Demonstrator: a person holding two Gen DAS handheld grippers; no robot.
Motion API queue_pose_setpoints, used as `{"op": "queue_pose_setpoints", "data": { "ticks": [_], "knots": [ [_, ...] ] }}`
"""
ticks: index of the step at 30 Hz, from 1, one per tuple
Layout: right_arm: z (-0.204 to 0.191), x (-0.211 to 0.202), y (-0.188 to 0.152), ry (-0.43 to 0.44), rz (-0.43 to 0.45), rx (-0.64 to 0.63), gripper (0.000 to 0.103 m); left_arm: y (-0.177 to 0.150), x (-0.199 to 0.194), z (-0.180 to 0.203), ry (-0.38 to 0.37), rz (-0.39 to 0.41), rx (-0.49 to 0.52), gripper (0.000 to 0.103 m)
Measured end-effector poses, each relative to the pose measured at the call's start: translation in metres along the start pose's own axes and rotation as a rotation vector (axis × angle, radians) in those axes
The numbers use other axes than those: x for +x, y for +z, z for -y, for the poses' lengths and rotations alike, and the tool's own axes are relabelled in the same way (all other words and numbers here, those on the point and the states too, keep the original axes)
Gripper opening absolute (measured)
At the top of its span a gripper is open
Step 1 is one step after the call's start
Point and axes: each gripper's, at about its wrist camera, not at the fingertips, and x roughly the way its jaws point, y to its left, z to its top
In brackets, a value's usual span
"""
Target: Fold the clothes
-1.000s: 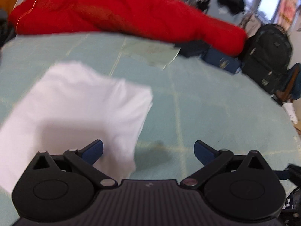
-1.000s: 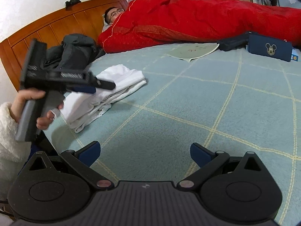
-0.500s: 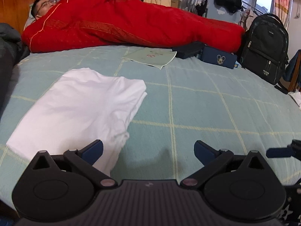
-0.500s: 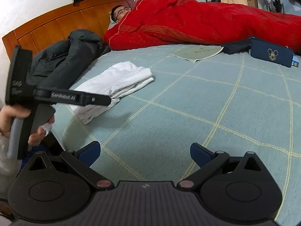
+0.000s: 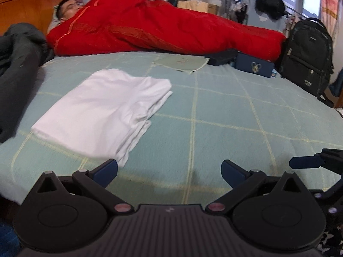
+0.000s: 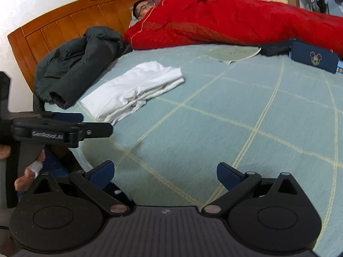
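Observation:
A folded white garment (image 5: 107, 109) lies flat on the pale green checked bed cover (image 5: 225, 111), toward the bed's left side. In the right wrist view the same white garment (image 6: 135, 87) rests beside a dark jacket. My left gripper (image 5: 169, 168) hovers near the bed's front edge, open, with nothing between its fingers and the garment just ahead to the left. My right gripper (image 6: 165, 174) is open and empty too, over the bed cover (image 6: 246, 115). The left gripper (image 6: 85, 126) shows at the left of the right wrist view, held by a hand (image 6: 27, 171).
A person lies under a red quilt (image 5: 163, 25) along the far side. A dark jacket (image 6: 77, 64) is heaped by the wooden headboard (image 6: 64, 25). A green paper sheet (image 5: 182, 63), a blue case (image 5: 255, 66) and a black backpack (image 5: 306, 55) sit at the far right.
Both grippers have drawn back from the white garment toward the bed's front edge and stayed open. The garment lies where it was, folded.

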Motion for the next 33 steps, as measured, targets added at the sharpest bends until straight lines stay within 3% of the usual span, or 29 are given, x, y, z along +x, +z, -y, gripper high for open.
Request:
{"op": "queue_pose_setpoints", "data": {
  "ticks": [7, 12, 15, 23, 29, 33],
  "knots": [
    [-0.015, 0.013, -0.009, 0.012, -0.062, -0.024, 0.103, -0.026, -0.02, -0.007, 0.12, 0.064, -0.044, 0.102],
    [-0.027, 0.018, -0.016, 0.015, -0.093, -0.048, 0.103, -0.029, -0.028, -0.015, 0.063, 0.032, -0.068, 0.102],
    [-0.035, 0.019, -0.017, 0.002, -0.101, -0.074, 0.103, -0.032, -0.031, -0.016, 0.075, 0.019, -0.074, 0.102],
    [-0.055, 0.016, 0.005, -0.074, -0.068, -0.18, 0.103, -0.033, -0.045, -0.017, 0.134, 0.003, -0.078, 0.102],
    [-0.077, 0.013, 0.025, -0.123, -0.025, -0.241, 0.103, -0.035, -0.061, -0.021, 0.223, 0.008, -0.101, 0.102],
    [-0.082, 0.006, 0.021, -0.104, 0.001, -0.217, 0.103, -0.039, -0.07, -0.024, 0.231, 0.005, -0.114, 0.102]
  ]
}}
